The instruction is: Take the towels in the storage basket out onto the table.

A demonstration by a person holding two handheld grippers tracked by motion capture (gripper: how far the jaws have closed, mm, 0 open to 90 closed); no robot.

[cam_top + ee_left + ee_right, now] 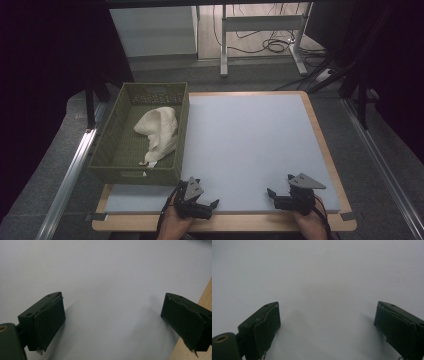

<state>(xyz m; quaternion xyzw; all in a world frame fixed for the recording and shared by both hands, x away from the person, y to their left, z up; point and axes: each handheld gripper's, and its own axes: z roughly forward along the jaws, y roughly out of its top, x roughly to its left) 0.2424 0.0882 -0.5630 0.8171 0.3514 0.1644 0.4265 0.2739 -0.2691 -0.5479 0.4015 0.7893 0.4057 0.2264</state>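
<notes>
A crumpled cream cloth (159,131) lies inside a green woven basket (183,127) at the left of the table. My left gripper (204,192) rests low at the near edge of the pale blue mat (250,135), just in front of the basket's near right corner. It is open, with nothing between its jaws. In the left gripper view the left gripper (112,302) shows its black pads wide apart over bare mat. My right gripper (280,184) sits near the mat's front right, also open and holding nothing. The right gripper (327,307) looks along bare mat.
The mat covers a wooden table whose edge (327,150) shows at the right and front; this wood edge (205,293) also appears beside the left gripper's right jaw. Metal rails (70,175) run along both sides. A white table frame (260,25) and cables stand behind.
</notes>
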